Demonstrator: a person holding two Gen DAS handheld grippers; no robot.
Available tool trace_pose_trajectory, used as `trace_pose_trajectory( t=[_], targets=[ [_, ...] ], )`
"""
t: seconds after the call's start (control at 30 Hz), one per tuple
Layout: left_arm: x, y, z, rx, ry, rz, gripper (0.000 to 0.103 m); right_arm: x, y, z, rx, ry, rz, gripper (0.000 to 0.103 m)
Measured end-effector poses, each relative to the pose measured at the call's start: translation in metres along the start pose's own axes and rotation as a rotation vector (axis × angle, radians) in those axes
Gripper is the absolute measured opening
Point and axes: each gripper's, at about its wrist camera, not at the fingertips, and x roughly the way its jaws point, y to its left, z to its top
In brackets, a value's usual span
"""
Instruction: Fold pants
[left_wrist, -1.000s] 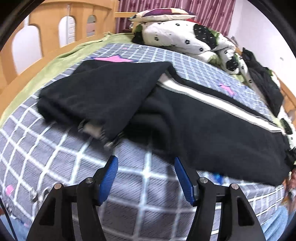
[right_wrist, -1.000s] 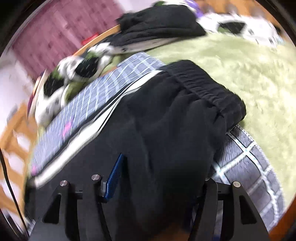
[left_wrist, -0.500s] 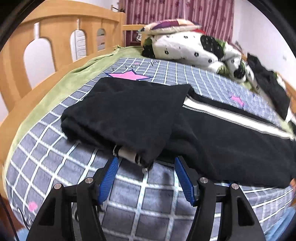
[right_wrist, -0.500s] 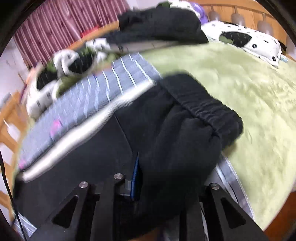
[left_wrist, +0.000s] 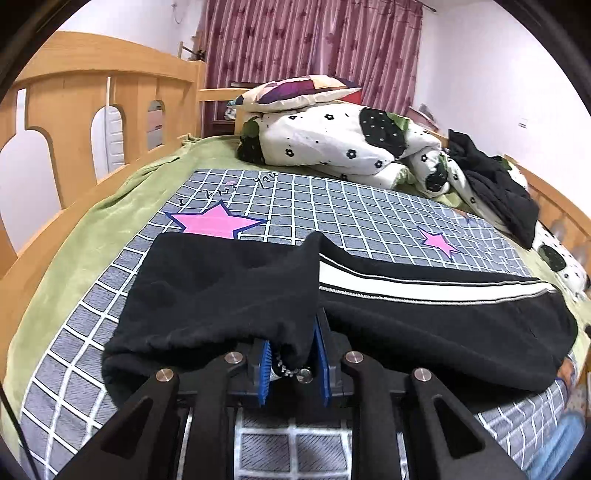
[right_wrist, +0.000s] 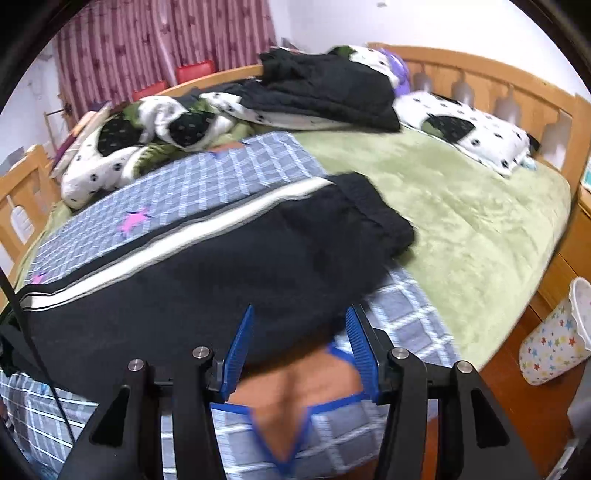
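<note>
The black pants (left_wrist: 424, 317) lie stretched across the grey checked blanket (left_wrist: 351, 210) on the bed, white side stripe (left_wrist: 417, 284) showing along the far edge. One leg end is already doubled back over the rest, so a first fold looks started, though it sits loose and rumpled rather than squared. At that folded hem, the left gripper (left_wrist: 293, 363) has just been closing and now pinches the cuff (left_wrist: 291, 350) with its drawstring between the blue pads. Over at the other end, the waistband (right_wrist: 373, 218) bunches toward the green bedsheet (right_wrist: 480, 229). The right gripper (right_wrist: 301, 347) has just been opening; its jaws stand apart, black cloth lying between them but no pad pressing on it. By my reading, the remaining folds and the tidying are all yet to come. Beyond, a spotted duvet (left_wrist: 332, 144) and dark clothes (right_wrist: 325, 92) are heaped by the wooden bed frame (left_wrist: 74, 110).
</note>
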Motion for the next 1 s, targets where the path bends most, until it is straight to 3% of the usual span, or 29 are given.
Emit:
trace_pose_trajectory(
  t=[0.23, 0.5, 0.7, 0.77, 0.8, 0.9, 1.0],
  targets=[
    [-0.006, 0.044, -0.013, -0.060, -0.002, 0.020, 0.018, 0.013, 0.084, 0.017, -0.053, -0.021, 0.131, 0.051],
    [0.031, 0.073, 0.060, -0.163, -0.125, 0.133, 0.017, 0.041, 0.162, 0.014, -0.120, 0.014, 0.218, 0.051],
    [0.072, 0.090, 0.072, -0.229, -0.011, 0.228, 0.026, 0.054, 0.179, -0.004, -0.147, 0.047, 0.238, 0.051],
    [0.063, 0.094, 0.060, -0.275, 0.021, 0.175, 0.052, 0.057, 0.184, -0.012, -0.155, 0.051, 0.253, 0.051],
    [0.057, 0.093, 0.052, -0.288, 0.022, 0.161, 0.072, 0.058, 0.185, -0.014, -0.155, 0.053, 0.263, 0.051],
    [0.027, 0.086, 0.024, -0.309, 0.003, 0.063, 0.076, 0.058, 0.189, -0.025, -0.147, 0.046, 0.300, 0.051],
    [0.007, 0.080, -0.013, -0.415, 0.049, -0.114, 0.076, 0.058, 0.191, -0.036, -0.141, 0.048, 0.332, 0.051]
  ],
)
